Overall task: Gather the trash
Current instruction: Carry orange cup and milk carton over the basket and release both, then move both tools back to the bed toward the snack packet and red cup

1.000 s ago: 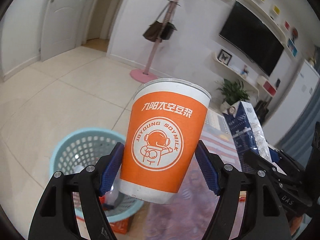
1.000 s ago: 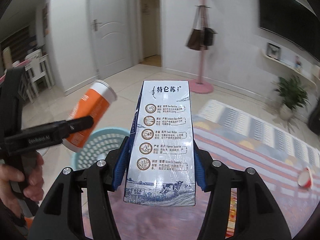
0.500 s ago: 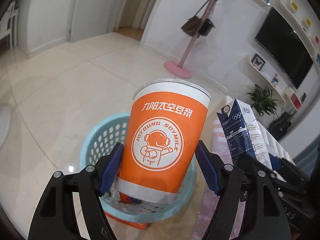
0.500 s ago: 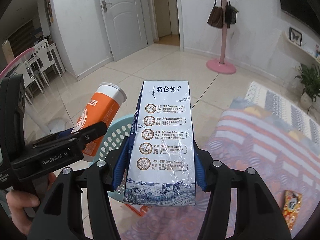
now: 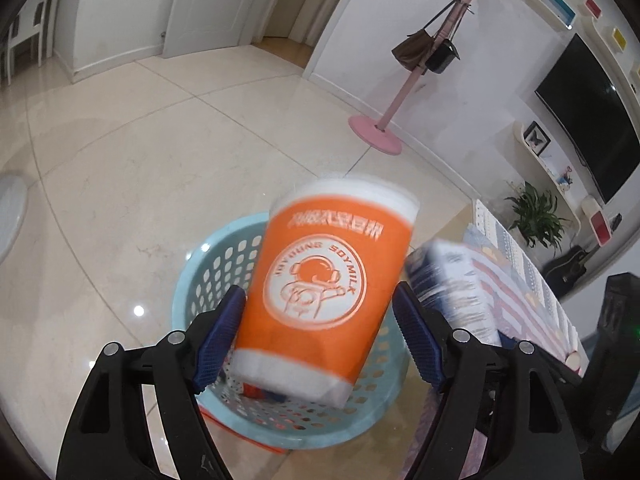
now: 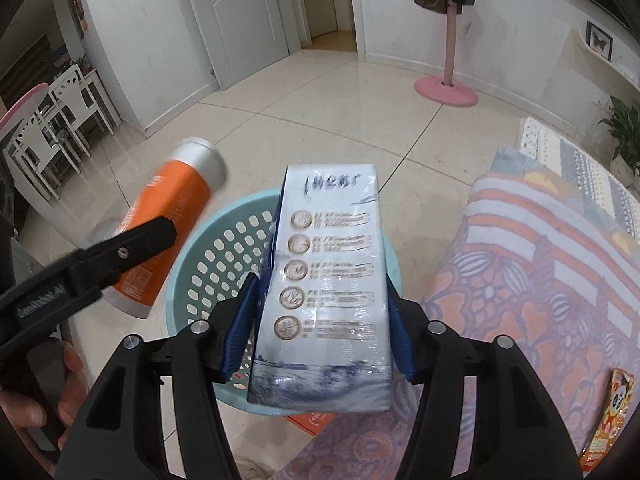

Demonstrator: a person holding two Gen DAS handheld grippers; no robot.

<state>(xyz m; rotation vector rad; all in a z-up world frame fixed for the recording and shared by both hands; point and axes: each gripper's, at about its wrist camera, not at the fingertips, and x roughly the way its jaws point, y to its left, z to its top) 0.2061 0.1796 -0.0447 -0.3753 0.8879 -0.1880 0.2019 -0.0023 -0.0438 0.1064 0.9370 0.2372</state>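
An orange soy-milk paper cup point(image 5: 324, 292) sits between the fingers of my left gripper point(image 5: 320, 336), blurred and tilted, with gaps showing at both pads, right above the light blue basket point(image 5: 208, 256). It also shows in the right wrist view point(image 6: 160, 236). My right gripper point(image 6: 320, 320) is shut on a white and blue milk carton point(image 6: 328, 280), held over the basket point(image 6: 224, 256). The carton also shows in the left wrist view point(image 5: 452, 284).
The basket holds some trash and stands on an orange box point(image 6: 316, 420) on the tiled floor, next to a table with a patterned cloth point(image 6: 540, 280). An orange snack packet point(image 6: 608, 420) lies on the cloth. A pink coat stand point(image 5: 400, 80) is far behind.
Both grippers have moved over the basket and tipped downward. The left gripper's fingers have spread and the cup is slipping and tilting. The carton stays gripped.
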